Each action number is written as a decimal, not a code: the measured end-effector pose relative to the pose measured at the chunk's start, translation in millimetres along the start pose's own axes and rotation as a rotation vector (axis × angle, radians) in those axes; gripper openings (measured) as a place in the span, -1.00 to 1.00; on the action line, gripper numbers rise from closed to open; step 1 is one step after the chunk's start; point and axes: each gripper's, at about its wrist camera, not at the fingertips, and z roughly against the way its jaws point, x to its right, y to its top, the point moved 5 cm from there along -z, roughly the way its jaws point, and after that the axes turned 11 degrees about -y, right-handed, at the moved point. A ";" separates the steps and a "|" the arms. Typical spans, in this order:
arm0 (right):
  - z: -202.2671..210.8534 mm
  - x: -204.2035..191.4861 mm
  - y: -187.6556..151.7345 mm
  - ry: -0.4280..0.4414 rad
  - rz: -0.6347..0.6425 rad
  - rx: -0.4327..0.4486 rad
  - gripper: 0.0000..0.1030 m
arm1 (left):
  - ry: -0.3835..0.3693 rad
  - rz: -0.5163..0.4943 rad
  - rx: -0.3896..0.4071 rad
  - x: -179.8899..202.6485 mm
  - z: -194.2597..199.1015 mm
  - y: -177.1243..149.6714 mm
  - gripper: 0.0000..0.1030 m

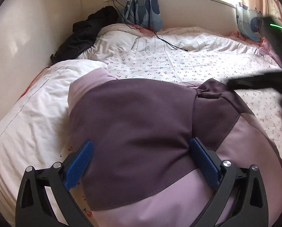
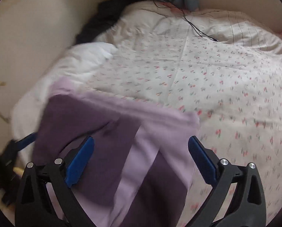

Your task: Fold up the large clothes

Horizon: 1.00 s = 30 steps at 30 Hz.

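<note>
A large garment in dark purple and pale lilac panels (image 1: 141,128) lies folded on the flowered bed sheet (image 1: 178,64). My left gripper (image 1: 141,160) is open, its blue fingers (image 1: 80,162) spread over the near part of the garment. The right gripper shows blurred at the right edge of the left wrist view (image 1: 258,83), by the garment's far right corner. In the right wrist view the garment (image 2: 122,151) lies under my open right gripper (image 2: 141,158), whose blue fingers (image 2: 203,160) hold nothing. The view is motion-blurred.
A white duvet (image 1: 36,104) is bunched along the left wall. A black garment (image 1: 88,32) lies in the far left corner, with a black cable (image 1: 169,45) trailing over the bed. Curtains (image 1: 144,3) and a window stand at the head.
</note>
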 end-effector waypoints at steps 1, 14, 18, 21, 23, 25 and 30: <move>11.0 1.0 -15.2 0.053 -0.014 -0.024 0.86 | 0.001 0.002 0.002 -1.0 -0.2 1.1 0.89; 41.9 -45.5 -126.8 0.431 0.184 -0.160 0.89 | -0.012 0.017 0.029 6.1 20.6 -5.3 0.87; 74.1 -56.9 -127.5 0.605 0.203 -0.110 0.88 | -0.031 0.020 0.013 10.7 25.3 -8.8 0.87; 97.3 -57.6 -138.0 0.683 0.205 -0.096 0.89 | -0.120 0.055 0.012 10.3 30.0 -8.4 0.87; 98.6 -63.8 -160.9 0.694 0.238 -0.133 0.88 | -0.169 0.020 0.015 20.7 32.1 -10.2 0.87; 64.0 -74.2 -199.2 0.547 0.334 -0.287 0.88 | -0.160 -0.050 0.001 33.9 24.2 -14.4 0.88; 80.0 -48.1 -172.4 0.498 0.147 -0.129 0.86 | -0.112 -0.076 -0.023 41.2 18.8 -8.6 0.87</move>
